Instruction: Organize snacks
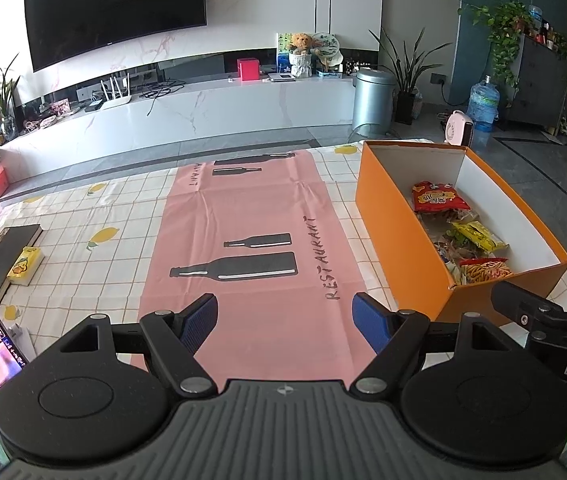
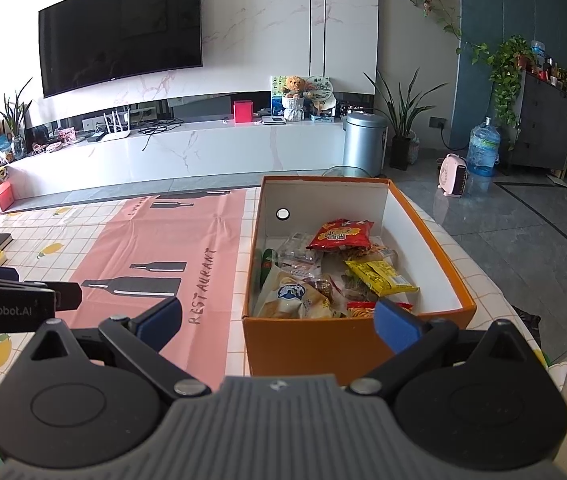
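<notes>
Every snack packet (image 2: 339, 268) I could see already lay inside the orange box (image 2: 323, 340) on the tabletop (image 1: 83, 216); both left tongs (image 1: 284, 320) and right tongs (image 2: 279, 320) hung apart, empty, so little seemed left

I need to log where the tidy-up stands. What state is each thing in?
Orange box: open, no lid on, holding snacks.
Snack packets: sealed, piled inside the box.
Left tongs: open, empty, over the pink mat.
Right tongs: open, empty, at the box's near end.
TV: off.
</notes>
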The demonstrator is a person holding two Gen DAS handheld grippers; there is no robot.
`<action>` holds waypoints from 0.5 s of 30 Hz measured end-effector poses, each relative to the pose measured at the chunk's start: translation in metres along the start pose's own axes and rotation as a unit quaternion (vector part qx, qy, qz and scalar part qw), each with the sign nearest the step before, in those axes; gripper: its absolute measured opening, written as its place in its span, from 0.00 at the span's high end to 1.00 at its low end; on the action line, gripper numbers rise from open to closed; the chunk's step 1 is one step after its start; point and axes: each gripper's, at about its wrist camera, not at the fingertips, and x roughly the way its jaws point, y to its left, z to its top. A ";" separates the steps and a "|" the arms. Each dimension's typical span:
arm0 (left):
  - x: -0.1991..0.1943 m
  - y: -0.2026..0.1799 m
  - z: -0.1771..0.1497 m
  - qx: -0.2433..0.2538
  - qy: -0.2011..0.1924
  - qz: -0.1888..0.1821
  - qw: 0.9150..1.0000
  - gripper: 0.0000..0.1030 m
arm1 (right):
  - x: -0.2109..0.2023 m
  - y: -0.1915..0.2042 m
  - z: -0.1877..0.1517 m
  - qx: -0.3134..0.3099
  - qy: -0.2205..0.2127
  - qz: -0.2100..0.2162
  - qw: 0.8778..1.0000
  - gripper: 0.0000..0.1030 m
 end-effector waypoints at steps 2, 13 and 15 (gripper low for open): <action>0.000 0.001 0.000 -0.002 0.000 -0.002 1.000 0.13 | 0.000 0.000 0.000 -0.001 0.000 -0.001 1.000 0.04; -0.005 -0.001 0.002 0.001 -0.009 -0.001 1.000 0.13 | 0.000 0.002 0.000 -0.001 0.002 0.000 1.000 0.04; -0.005 -0.001 0.002 0.003 -0.010 -0.001 1.000 0.13 | 0.000 0.002 0.000 -0.002 0.002 0.000 1.000 0.04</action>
